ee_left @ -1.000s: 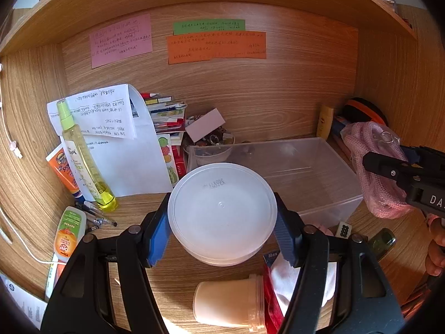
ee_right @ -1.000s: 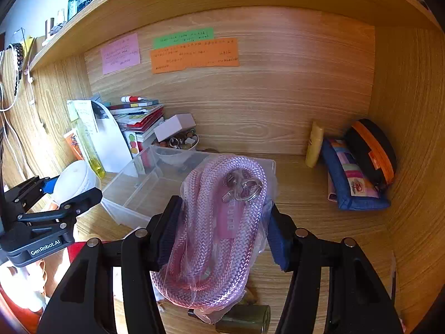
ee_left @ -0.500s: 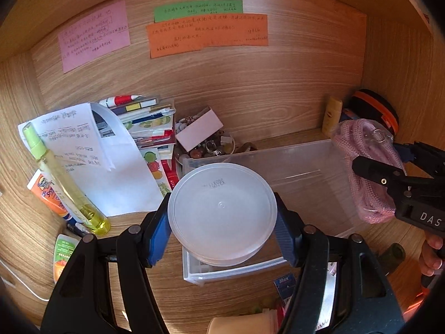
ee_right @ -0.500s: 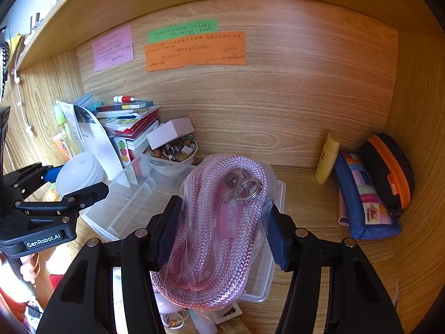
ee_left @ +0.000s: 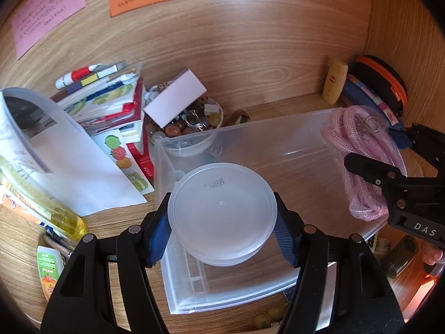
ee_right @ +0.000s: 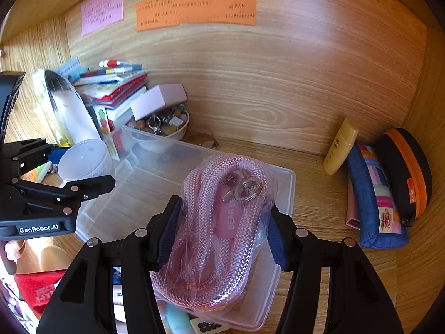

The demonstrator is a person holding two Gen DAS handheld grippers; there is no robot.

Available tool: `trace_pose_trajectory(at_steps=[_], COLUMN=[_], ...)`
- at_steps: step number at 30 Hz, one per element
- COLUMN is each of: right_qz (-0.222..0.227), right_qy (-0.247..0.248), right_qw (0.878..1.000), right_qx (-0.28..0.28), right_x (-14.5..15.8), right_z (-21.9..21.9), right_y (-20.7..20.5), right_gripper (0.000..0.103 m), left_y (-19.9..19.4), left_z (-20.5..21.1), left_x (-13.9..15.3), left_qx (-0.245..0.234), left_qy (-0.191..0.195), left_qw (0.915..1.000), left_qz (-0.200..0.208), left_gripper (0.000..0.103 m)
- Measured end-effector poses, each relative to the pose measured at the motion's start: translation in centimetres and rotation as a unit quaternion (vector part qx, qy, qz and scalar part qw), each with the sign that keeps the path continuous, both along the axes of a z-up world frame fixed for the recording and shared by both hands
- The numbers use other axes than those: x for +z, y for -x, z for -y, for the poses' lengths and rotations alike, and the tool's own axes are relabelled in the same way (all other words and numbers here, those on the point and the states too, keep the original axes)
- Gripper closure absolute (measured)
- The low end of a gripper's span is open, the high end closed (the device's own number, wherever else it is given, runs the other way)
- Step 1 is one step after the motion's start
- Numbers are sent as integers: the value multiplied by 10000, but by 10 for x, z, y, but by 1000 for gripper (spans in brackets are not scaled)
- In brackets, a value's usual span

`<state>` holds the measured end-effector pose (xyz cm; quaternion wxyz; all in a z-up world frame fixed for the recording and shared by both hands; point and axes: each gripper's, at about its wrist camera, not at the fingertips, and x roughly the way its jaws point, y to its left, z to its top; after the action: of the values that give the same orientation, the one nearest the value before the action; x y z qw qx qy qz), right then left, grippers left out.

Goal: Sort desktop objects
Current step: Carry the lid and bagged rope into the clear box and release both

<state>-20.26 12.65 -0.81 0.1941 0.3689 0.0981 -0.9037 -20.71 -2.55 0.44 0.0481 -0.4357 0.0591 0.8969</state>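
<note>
My left gripper (ee_left: 222,222) is shut on a round white plastic container (ee_left: 222,208) with a lid and holds it over the left part of a clear plastic bin (ee_left: 278,128). My right gripper (ee_right: 219,239) is shut on a bagged pink rope (ee_right: 219,231) with metal rings and holds it over the bin's right part (ee_right: 289,192). The rope also shows at the right of the left wrist view (ee_left: 364,156). The container also shows at the left of the right wrist view (ee_right: 83,161).
A bowl of trinkets (ee_left: 192,128) with a white box stands behind the bin. Stacked books (ee_left: 105,97), papers (ee_left: 69,161) and a yellow bottle (ee_left: 41,203) sit left. A yellow tube (ee_right: 339,144) and pouches (ee_right: 389,189) lie right.
Both grippers have moved forward and closer to the bin. The container and the rope now hang over the bin's inside.
</note>
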Motion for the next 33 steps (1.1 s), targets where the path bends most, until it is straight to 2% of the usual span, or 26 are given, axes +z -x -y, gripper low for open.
trace_pose_trajectory(at_steps=[19, 26, 33], right_qz=[490, 741, 874], right_qy=[-501, -695, -736], right_qw=[9973, 9941, 9927], right_qx=[227, 388, 394], right_x=[-28, -37, -40], right_z=[15, 22, 23], right_y=[18, 23, 27], right_gripper=[49, 49, 49], left_y=[23, 29, 31], left_z=[-24, -27, -31], left_x=[-33, -37, -37], left_qx=[-349, -308, -285], left_qy=[378, 366, 462], left_qw=[9966, 9952, 9950], left_qz=[649, 855, 841], left_gripper=[38, 38, 38])
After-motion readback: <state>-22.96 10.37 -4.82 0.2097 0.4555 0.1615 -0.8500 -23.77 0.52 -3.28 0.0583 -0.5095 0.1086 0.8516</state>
